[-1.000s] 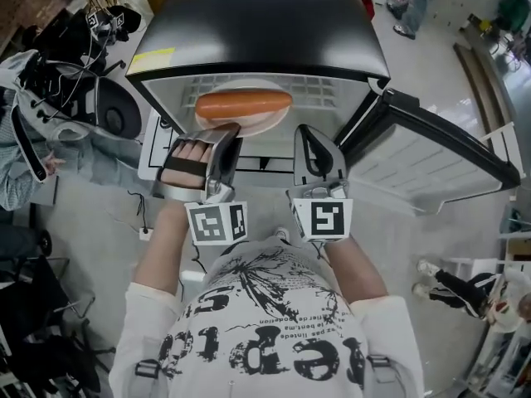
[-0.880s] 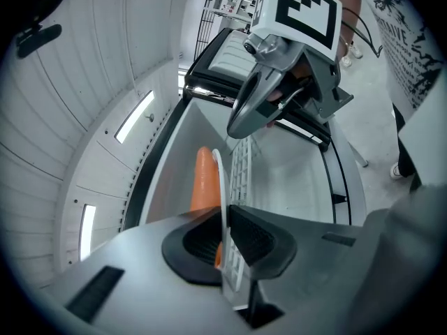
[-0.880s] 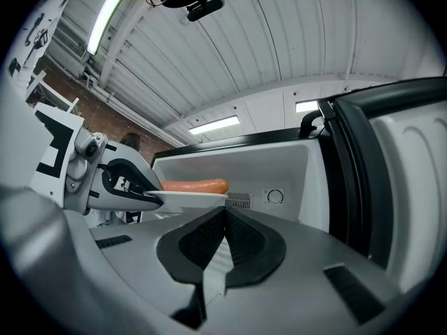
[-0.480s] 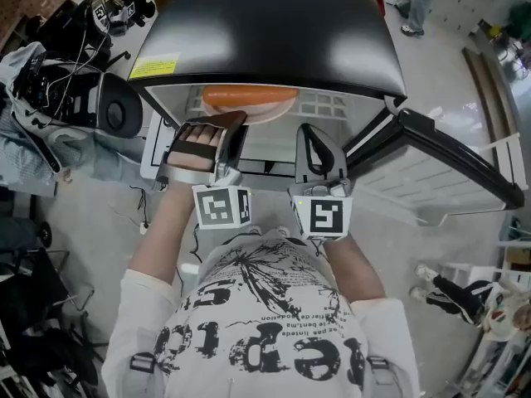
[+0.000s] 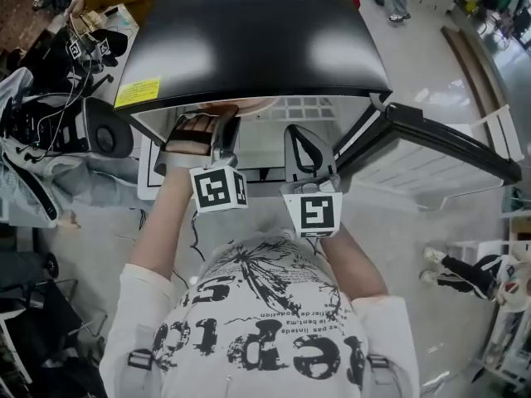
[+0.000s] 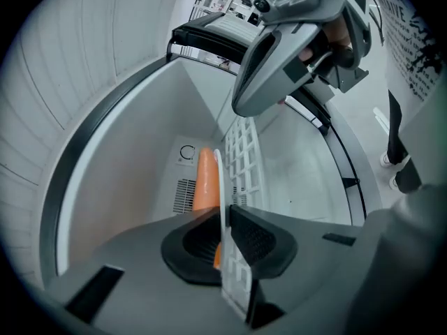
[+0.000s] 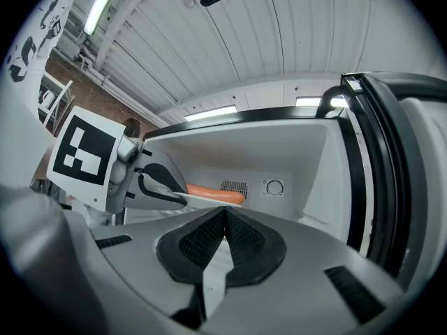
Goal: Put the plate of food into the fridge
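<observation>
My left gripper (image 6: 225, 218), jaws pinched on the plate (image 6: 219, 176) rim, has carried it and its sausage (image 6: 204, 181) from the fridge (image 5: 249, 31) mouth deep inside over the wire shelf (image 6: 244, 152), so I judge only set-down remains; the right gripper (image 7: 223, 218) trails closed, empty.

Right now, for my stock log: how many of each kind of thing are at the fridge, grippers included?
Fridge: 1
Plate: 1
Sausage: 1
Grippers: 2 (left gripper, right gripper)
Total: 5
</observation>
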The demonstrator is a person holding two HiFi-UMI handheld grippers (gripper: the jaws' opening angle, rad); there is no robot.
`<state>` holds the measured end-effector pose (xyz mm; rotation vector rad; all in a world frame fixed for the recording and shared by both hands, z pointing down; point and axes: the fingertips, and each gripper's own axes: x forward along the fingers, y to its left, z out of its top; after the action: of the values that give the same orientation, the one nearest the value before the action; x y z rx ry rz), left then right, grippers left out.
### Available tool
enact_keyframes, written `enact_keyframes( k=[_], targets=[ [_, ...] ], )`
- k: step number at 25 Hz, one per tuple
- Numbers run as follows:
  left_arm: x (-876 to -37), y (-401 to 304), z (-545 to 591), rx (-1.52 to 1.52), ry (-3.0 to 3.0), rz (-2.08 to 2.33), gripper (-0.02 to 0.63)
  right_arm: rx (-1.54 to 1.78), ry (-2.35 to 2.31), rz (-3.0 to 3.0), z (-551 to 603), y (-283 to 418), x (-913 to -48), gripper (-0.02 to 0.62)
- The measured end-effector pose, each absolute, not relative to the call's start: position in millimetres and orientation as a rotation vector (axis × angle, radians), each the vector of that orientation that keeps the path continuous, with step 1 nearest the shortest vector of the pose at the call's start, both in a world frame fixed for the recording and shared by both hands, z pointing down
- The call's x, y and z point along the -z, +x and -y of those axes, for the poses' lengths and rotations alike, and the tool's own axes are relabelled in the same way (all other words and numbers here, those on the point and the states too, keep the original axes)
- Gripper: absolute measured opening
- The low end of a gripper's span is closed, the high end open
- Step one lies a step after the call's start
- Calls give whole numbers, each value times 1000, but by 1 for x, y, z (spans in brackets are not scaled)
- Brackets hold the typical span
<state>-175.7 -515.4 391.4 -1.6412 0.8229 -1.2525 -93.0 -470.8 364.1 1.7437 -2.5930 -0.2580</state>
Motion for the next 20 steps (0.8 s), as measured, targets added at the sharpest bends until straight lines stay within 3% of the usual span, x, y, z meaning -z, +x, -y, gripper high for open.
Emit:
enact_keyframes(
  k=[16, 20],
  targets=[
    [-411, -170, 542, 1342, -1628, -703, 41, 321, 1800, 2521, 481, -91, -354, 2],
    [-417, -172, 538, 1378, -1657, -660, 41, 190, 1810, 2524, 482, -89, -363, 2]
  ],
)
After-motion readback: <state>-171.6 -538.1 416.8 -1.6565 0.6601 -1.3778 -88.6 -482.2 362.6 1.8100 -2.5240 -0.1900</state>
